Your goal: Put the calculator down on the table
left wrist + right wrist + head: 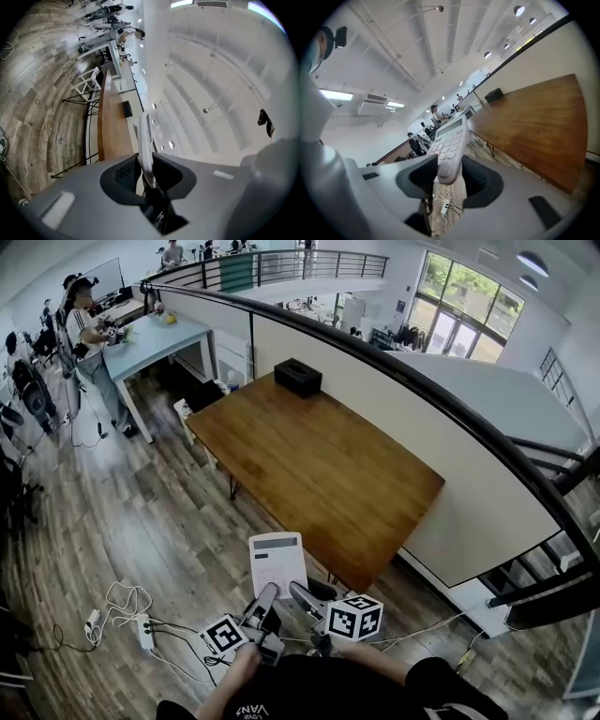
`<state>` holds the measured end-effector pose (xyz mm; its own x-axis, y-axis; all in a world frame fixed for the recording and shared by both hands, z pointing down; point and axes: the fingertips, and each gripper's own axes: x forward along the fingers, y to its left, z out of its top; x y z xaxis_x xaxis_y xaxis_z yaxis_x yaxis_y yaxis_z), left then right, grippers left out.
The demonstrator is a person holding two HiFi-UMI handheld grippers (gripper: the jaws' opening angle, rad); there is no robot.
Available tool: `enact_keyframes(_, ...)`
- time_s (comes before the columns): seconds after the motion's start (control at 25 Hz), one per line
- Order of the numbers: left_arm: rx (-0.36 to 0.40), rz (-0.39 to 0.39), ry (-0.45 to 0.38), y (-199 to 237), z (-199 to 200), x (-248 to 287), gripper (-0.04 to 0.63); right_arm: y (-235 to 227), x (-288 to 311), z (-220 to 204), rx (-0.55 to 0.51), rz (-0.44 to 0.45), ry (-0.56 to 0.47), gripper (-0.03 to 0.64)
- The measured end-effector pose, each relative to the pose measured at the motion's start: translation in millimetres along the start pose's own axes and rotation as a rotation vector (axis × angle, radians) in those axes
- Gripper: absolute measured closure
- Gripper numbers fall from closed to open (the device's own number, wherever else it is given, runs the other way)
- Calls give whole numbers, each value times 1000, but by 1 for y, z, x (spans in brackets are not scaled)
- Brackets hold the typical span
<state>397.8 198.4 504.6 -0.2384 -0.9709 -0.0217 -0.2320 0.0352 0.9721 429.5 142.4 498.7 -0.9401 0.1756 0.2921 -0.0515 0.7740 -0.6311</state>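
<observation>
Not done: white plastic calculator in air short of brown wooden tabletop, L gripper & R gripper fingers clamping it; set-down left.

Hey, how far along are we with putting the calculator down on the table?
Done: the calculator is up off any surface, clamped edge-on in the left gripper. In hand: it hangs over the floor, short of the table's near edge. Its lower end also sits between the right gripper's jaws, though whether they grip it is unclear. Left: carry it over the table, lower it, let go.
</observation>
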Motion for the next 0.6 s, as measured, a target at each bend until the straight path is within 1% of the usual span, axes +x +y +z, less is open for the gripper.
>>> enact_keyframes(0.2, 13, -14, 36, 9, 58, 4, 532, 14, 52, 15, -1, -21, -25, 456)
enact_keyframes(0.36, 19, -48, 79, 13, 103, 8, 532, 26, 92, 26, 8, -47, -59, 456)
enact_keyframes(0.6, 18, -45, 156, 26, 159, 4, 532, 45, 144, 32, 35, -90, -108, 456)
